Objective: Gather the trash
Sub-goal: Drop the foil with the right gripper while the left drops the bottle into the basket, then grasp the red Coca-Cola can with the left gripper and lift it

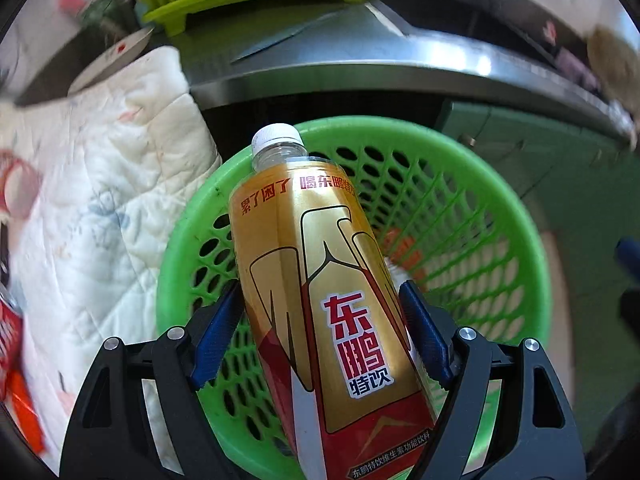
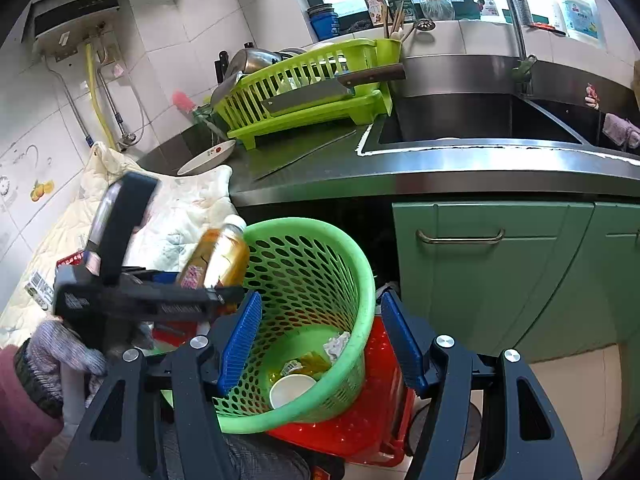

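Layout: the basket (image 2: 320, 280) stands at lower centre of the right wrist view, on a crate (image 2: 372, 412), before the counter (image 2: 440, 176). The bottle (image 1: 320, 300), between the left gripper (image 1: 320, 340) fingers, lies over the basket's left rim. In the basket: a cup (image 2: 292, 392) and crumpled paper (image 2: 336, 344). Upper centre, a dish rack (image 2: 304, 92) sits on the counter, the sink (image 2: 480, 120) to its right, a cloth (image 2: 176, 216) at left.

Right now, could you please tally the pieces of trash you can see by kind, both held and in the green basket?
Bottles: 1, the gold bottle held in the left hand-held gripper
Paper cups: 1
Crumpled paper: 1
Total: 3
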